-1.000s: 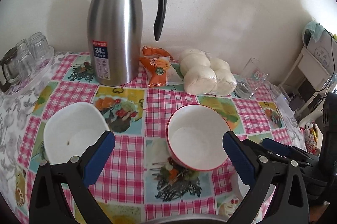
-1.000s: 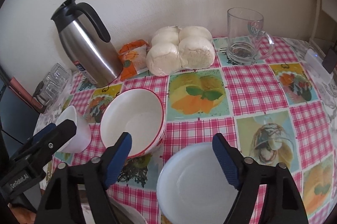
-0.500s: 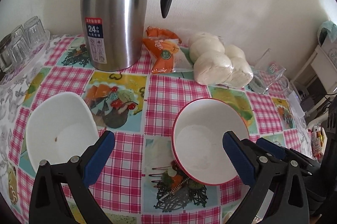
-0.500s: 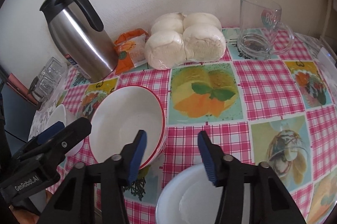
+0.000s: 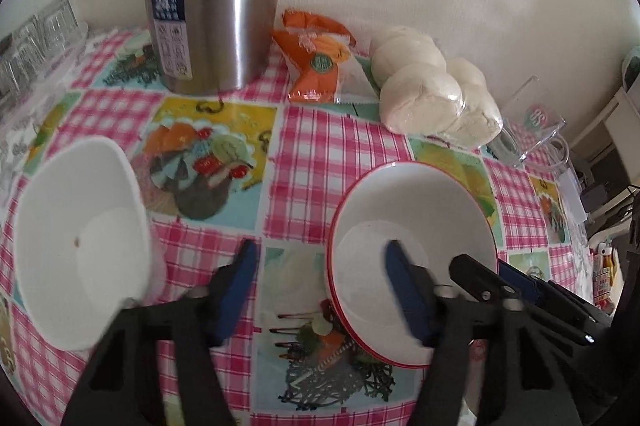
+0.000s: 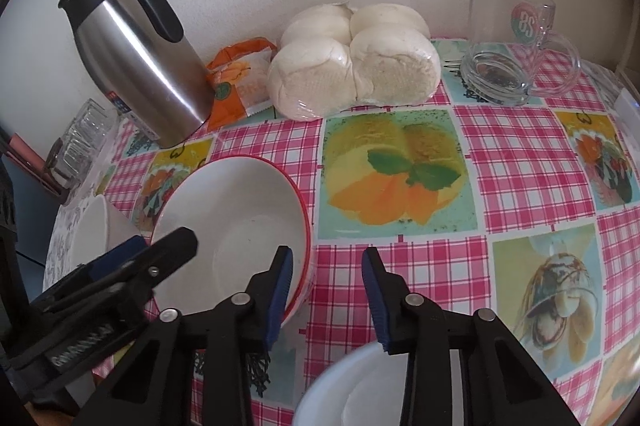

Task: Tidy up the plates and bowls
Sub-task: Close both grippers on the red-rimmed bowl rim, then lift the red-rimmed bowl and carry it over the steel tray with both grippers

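We judge the tidying barely begun: nothing is stacked yet. The red-rimmed bowl [image 5: 412, 262] sits right of centre in the left wrist view, the plain white bowl [image 5: 80, 250] at the left edge, both standing separately on the checked worktop [image 5: 320, 154]. A white plate [image 6: 360, 386] lies at the bottom of the right wrist view, also alone.

Both tools are closing in on the red-rimmed bowl from opposite sides. The left hand-held gripper [image 5: 320, 290] straddles the bowl's left wall, one finger inside and one outside; its jaws have just been closing, with the rim between them, yet a wide gap remains and the pads do not press on it. The right hand-held gripper [image 6: 326, 300], low in the right wrist view, straddles the opposite wall in the same way; its jaws have also just been closing, and the outer pad is clear of the wall, so no grip is made.

What is left, as we judge it: clamp on the rim, lift the bowl, nest the bowls, and deal with the plate. The steel jug [image 6: 148, 66], wrapped buns [image 6: 352, 66], snack packet [image 6: 236, 86] and glass mug [image 6: 508, 46] along the top are not part of the job.
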The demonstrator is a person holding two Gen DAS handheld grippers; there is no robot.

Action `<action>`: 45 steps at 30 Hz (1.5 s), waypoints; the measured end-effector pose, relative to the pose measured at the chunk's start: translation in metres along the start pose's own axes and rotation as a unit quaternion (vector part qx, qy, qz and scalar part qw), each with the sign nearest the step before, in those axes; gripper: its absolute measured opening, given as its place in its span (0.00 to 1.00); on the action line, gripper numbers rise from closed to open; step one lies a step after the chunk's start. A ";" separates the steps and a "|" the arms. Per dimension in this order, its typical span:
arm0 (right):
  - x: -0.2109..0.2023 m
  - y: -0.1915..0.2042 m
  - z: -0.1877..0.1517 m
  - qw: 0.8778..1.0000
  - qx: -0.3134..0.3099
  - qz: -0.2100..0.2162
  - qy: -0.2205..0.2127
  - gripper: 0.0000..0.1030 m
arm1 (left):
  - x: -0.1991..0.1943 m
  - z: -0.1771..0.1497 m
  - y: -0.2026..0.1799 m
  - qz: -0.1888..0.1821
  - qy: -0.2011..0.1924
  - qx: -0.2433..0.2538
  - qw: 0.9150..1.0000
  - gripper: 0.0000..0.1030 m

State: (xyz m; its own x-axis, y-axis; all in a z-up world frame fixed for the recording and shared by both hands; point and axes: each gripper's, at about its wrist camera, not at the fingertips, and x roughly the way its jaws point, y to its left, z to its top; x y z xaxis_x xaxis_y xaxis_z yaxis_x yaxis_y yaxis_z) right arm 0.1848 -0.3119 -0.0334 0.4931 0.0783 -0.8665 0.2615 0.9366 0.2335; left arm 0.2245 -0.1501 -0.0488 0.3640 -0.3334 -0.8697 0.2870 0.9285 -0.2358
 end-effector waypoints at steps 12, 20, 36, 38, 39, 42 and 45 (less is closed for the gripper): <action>0.013 0.012 0.001 1.000 -0.022 0.004 0.019 0.23 | 0.016 -0.003 0.000 -0.014 0.031 -0.004 0.999 0.19; 0.011 0.013 -0.002 1.000 -0.021 0.007 0.017 0.16 | 0.015 -0.011 -0.005 -0.022 0.034 0.005 0.999 0.15; -0.057 0.002 -0.014 0.999 -0.004 0.015 -0.037 0.08 | -0.059 -0.025 -0.023 -0.037 -0.017 0.026 0.999 0.15; -0.067 0.003 -0.019 0.999 -0.002 0.018 -0.045 0.08 | -0.071 -0.029 -0.025 -0.036 -0.024 0.027 0.999 0.15; -0.073 0.005 -0.022 0.999 -0.002 0.020 -0.047 0.08 | -0.077 -0.032 -0.026 -0.037 -0.026 0.026 0.999 0.15; -0.088 0.010 -0.030 0.998 -0.005 0.021 -0.055 0.08 | -0.092 -0.041 -0.025 -0.042 -0.027 0.017 0.999 0.15; -0.103 0.015 -0.041 0.998 -0.011 0.022 -0.061 0.08 | -0.104 -0.054 -0.021 -0.048 -0.031 0.008 0.998 0.15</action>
State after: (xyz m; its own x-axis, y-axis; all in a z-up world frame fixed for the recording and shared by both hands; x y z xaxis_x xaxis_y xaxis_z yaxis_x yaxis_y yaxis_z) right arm 0.1042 -0.2920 0.0413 0.6022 0.0789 -0.7944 0.2201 0.9401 0.2602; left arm 0.1326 -0.1264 0.0237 0.3887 -0.4310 -0.8144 0.3369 0.8891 -0.3098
